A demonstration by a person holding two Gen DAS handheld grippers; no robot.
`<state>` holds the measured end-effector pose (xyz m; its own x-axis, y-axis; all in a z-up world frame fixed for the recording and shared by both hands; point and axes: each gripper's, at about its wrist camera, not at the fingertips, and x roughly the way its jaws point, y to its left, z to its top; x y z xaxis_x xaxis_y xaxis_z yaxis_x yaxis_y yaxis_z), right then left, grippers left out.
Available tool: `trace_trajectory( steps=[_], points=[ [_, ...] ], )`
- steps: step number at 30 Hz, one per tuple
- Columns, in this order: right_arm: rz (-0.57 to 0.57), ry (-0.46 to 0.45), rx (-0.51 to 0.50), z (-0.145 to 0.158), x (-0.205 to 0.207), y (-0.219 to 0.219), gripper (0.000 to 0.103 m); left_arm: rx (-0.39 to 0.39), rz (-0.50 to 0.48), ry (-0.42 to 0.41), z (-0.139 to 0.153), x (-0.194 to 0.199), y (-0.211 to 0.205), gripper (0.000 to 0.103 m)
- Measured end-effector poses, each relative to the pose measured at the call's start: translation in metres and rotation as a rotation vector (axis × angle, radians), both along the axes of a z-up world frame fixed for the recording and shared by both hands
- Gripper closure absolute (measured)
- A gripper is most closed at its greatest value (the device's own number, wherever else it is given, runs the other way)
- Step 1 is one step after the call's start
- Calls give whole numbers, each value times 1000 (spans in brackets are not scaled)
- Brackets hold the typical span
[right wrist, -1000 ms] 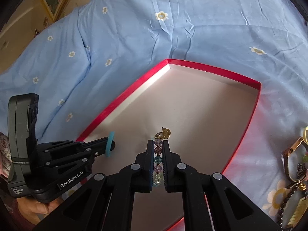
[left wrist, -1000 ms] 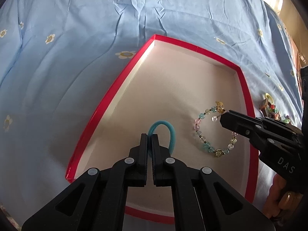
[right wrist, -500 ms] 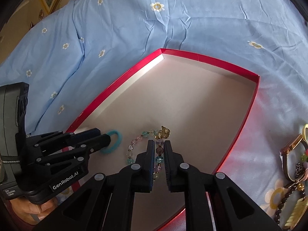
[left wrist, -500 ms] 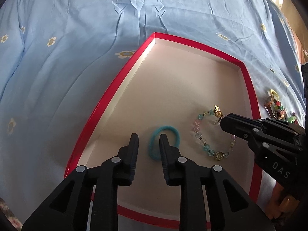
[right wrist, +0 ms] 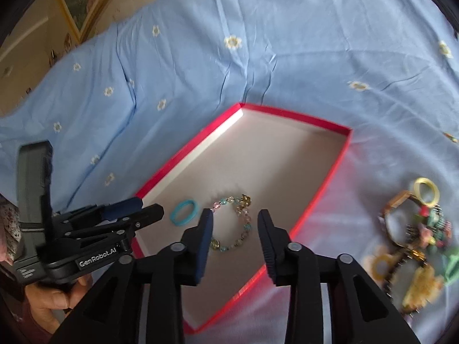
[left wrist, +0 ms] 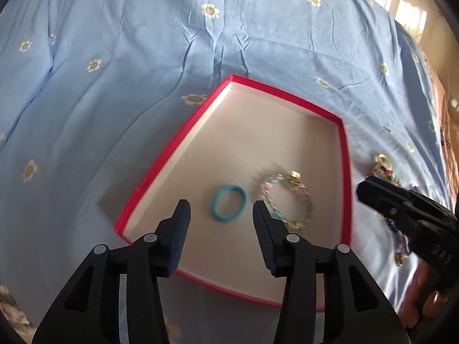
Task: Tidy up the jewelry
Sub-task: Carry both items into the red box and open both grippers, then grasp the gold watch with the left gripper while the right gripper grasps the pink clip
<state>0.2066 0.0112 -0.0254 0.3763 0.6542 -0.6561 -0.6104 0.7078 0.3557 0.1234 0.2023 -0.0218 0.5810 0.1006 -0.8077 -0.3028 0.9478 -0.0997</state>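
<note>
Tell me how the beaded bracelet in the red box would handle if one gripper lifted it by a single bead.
The beaded bracelet lies in an uneven loop of separate beads, so it would probably sag and dangle rather than hold shape. Its small, glassy-looking beads may slip between pads. It looks light; the gold charm might swing it.

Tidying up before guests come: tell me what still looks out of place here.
A tangled heap of jewelry lies loose on the blue bedsheet, outside the red box. Only the teal band and beaded bracelet are inside.
</note>
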Motion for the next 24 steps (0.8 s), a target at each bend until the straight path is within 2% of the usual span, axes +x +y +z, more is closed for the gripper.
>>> trace_trajectory(
  steps=[5,9,24],
  points=[
    [-73,-33,29,15,-10,-38,58,-37,-15,-14,5,-11,-16,57],
    [-124,-48,21,20,-16,-69,57,-45,-45,-18,9,-12,-34,52],
    [-290,-17,-20,4,-28,-163,56,-49,-169,4,8,-1,-92,52]
  ],
)
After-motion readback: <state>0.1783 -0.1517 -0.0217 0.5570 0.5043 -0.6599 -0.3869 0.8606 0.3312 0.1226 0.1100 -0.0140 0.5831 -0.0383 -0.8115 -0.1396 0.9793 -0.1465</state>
